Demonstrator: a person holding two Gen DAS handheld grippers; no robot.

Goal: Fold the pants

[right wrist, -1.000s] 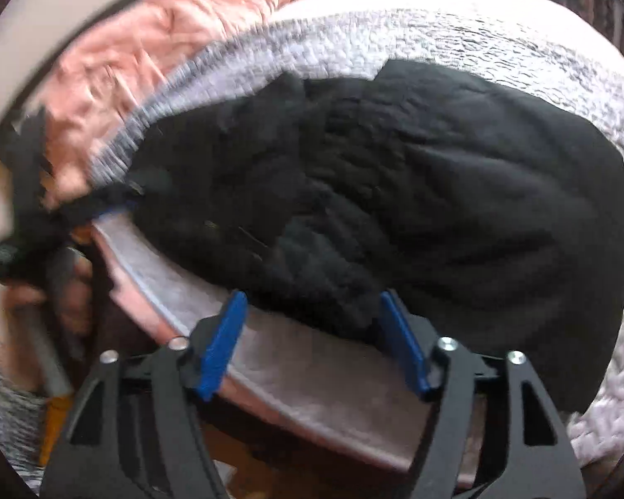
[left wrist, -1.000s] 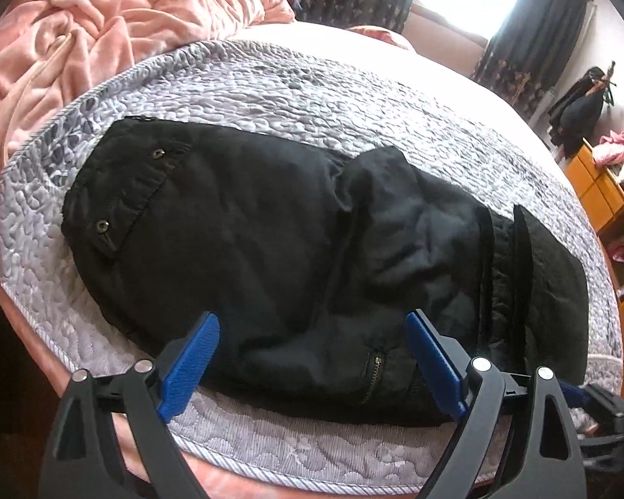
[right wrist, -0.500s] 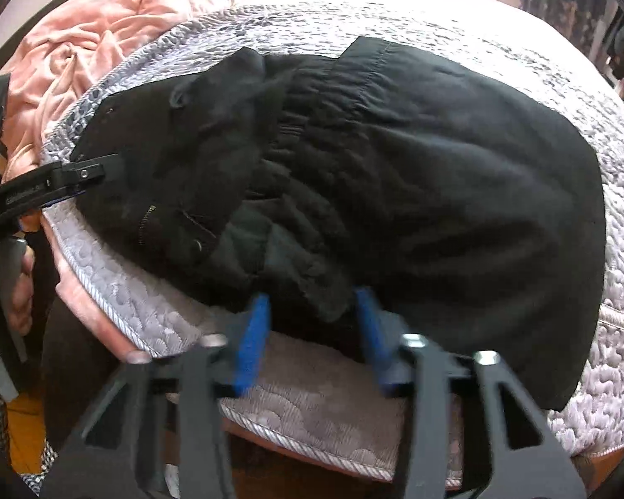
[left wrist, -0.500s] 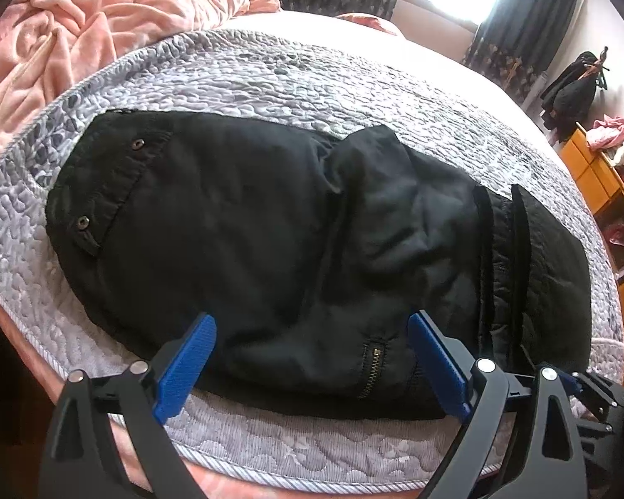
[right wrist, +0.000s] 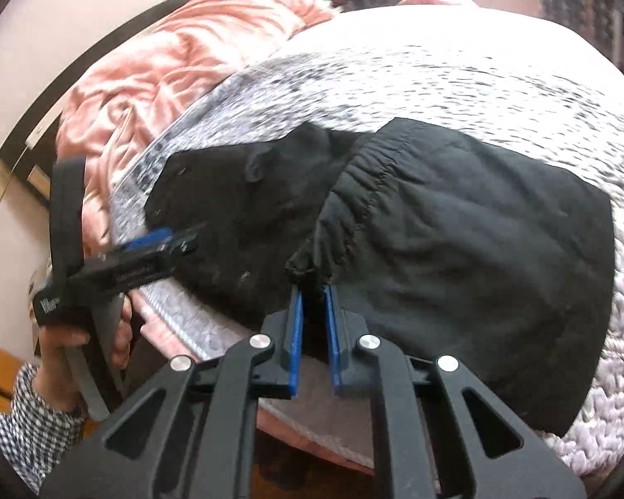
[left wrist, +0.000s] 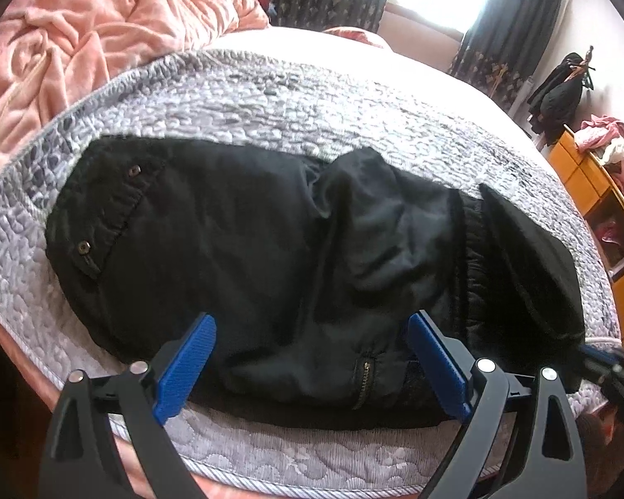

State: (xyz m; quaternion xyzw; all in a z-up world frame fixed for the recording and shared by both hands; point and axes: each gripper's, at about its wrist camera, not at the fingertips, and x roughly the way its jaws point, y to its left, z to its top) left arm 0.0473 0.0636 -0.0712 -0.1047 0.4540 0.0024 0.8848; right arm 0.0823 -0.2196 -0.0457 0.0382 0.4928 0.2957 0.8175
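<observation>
So we're working on the black pants (left wrist: 270, 258) spread across the grey quilted cover (left wrist: 270, 95) on the bed, already bunched partway over themselves, waistband side toward the right.

Our right hand-held gripper (right wrist: 312, 291) is pinching a little tuft of the elastic waistband edge (right wrist: 353, 191) right at its tips, blue pads pressed nearly together with cloth peeking out between them. The rest of the pants are fanning out ahead and to the right of it.

Our left hand-held gripper (left wrist: 308, 357) is hanging spread wide just over the near edge of the pants, with the zipper pocket (left wrist: 364, 378) sitting between the pads, a bit right of middle. Nothing is being squeezed there yet as far as we can tell. The buttoned flap (left wrist: 104, 216) is lying off ahead and to the left of it.

Our guess is we're grabbing corners for the next fold. Next move probably calls for the left one clamping the near edge too, then both lifting together and carrying the cloth away from us. The fabric's thick and layered, so we might be grabbing only the top layer.
</observation>
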